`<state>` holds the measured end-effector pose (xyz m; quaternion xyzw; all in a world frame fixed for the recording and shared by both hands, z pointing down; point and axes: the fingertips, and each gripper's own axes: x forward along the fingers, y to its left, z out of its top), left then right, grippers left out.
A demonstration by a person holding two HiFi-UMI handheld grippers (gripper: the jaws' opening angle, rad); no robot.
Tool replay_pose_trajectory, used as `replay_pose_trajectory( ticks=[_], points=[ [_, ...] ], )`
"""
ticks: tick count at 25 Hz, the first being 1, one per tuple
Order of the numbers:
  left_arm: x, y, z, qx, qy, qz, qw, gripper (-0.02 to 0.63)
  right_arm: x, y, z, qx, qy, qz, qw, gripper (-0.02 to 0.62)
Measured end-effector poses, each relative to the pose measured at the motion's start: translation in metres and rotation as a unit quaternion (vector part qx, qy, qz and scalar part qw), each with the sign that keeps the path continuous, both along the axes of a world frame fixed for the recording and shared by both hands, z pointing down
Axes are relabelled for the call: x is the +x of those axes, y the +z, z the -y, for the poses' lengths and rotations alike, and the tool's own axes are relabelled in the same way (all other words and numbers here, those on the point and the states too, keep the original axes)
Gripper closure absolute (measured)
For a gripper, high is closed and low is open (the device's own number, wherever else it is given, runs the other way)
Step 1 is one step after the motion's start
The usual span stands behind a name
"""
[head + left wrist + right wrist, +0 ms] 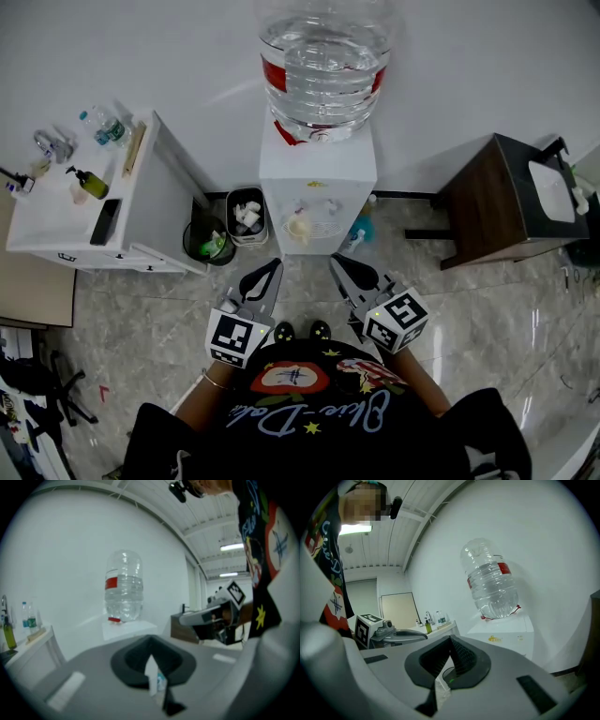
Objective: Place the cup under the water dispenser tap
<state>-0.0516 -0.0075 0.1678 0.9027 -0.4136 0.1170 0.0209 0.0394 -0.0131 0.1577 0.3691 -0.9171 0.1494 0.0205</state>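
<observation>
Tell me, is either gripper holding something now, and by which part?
Nothing is held: the left gripper and the right gripper are both shut and empty.

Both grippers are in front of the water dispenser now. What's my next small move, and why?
Probably open the right gripper before going in. Both it and the left gripper are shut and empty, held short of the water dispenser. What looks like a pale cup sits in its recess; shut jaws cannot take it. Whether it is under a tap I cannot tell.
</observation>
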Motion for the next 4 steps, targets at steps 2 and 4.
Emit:
replay_pose_trajectory(
  ticks=[2, 4],
  points=[
    [-0.001, 0.0015, -0.0004, -0.003, -0.002, 0.001, 1.0, 0.609, -0.0023, 0.0019, -0.0003, -0.007, -0.006, 0.004, 1.0, 0.581],
    [-0.0019, 0.0027, -0.0013, -0.006, -0.005, 0.0, 1.0, 0.609, -0.0043, 0.0037, -0.0011, -0.012, -0.01, 0.006, 1.0, 0.581]
  ],
)
